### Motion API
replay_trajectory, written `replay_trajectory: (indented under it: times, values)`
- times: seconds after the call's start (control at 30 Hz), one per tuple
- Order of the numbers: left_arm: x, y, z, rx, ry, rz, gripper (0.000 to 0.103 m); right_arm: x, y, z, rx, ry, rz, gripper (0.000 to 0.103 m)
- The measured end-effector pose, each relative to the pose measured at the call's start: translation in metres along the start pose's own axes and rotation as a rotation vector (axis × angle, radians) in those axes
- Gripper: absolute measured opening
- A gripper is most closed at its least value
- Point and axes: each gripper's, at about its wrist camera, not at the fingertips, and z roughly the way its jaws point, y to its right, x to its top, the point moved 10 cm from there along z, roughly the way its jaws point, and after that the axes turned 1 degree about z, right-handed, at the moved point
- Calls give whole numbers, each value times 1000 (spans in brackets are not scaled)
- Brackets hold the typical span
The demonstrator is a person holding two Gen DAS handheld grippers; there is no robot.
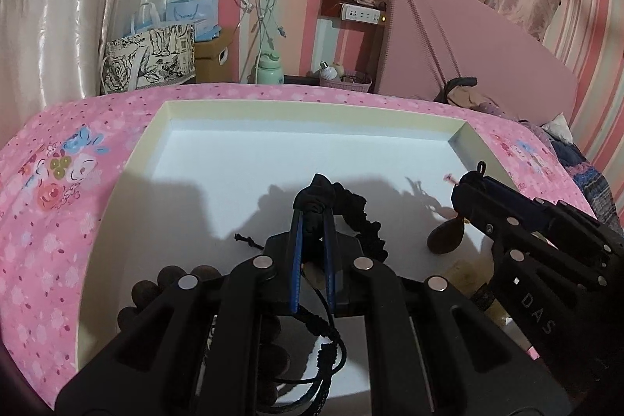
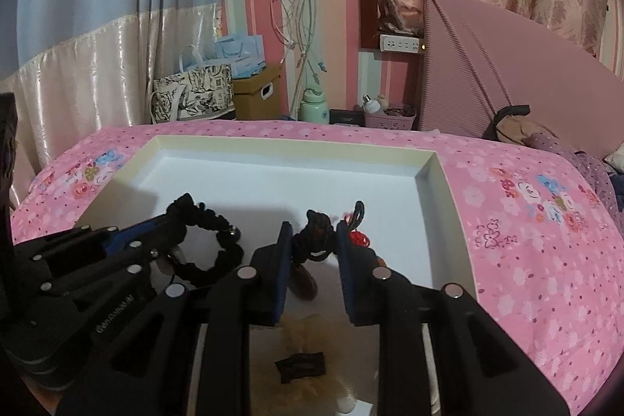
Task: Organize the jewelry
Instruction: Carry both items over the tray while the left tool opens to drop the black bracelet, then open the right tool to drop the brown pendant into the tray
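The left gripper [image 1: 312, 205] pinches the black scrunchie [image 1: 358, 217]. The right gripper [image 2: 314, 236] squeezes a knotted cord [image 2: 316, 225]. The tray [image 2: 288, 145] has open white floor behind them.

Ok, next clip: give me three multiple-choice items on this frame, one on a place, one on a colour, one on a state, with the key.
1. Where does the white tray sit?
A. on the pink floral bedspread
B. on a wooden desk
C. on the floor

2. What colour is the ruffled scrunchie at the left gripper?
A. red
B. black
C. white

3. How does the left gripper stand?
A. wide open above the tray
B. shut on the scrunchie
C. out of view

Key: 1 A, the floral cloth shows on all sides of the tray; 2 B, its gathered fabric is black in both views; 3 B, the left wrist view shows the fingers pinching its bunched end.
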Motion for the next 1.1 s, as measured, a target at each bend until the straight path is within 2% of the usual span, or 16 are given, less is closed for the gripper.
replay_trajectory:
  times: [0.2, 0.27, 0.33, 0.37, 0.43, 0.53, 0.67, 0.87, 1.1]
  values:
    - [-2, -4, 4, 22, -11, -18, 10, -1, 1, -1, -8, 13, 4, 25]
    - [-1, -5, 6, 23, -11, -23, 14, 0, 2, -1, -14, 15, 9, 25]
    - [-1, -5, 5, 19, -12, -28, 29, -2, 4, 0, -9, 12, 20, 30]
    - [-1, -5, 5, 18, -11, -31, 33, -1, 5, -1, -5, 14, 27, 30]
    - [1, -6, 2, 12, -6, -40, 57, 1, 8, -4, -1, 24, 36, 38]
    - [12, -12, -13, 29, 44, -66, 70, 12, 12, -17, 34, 64, 78, 41]
    - [26, -22, -33, 67, 95, -75, 73, 29, 24, -40, 32, 127, 109, 42]
    - [40, -33, -50, 136, 118, -60, 73, 44, 44, -63, 22, 150, 148, 42]
    - [65, -40, -108, 166, 191, -39, 73, 48, 74, -108, 33, 183, 209, 42]
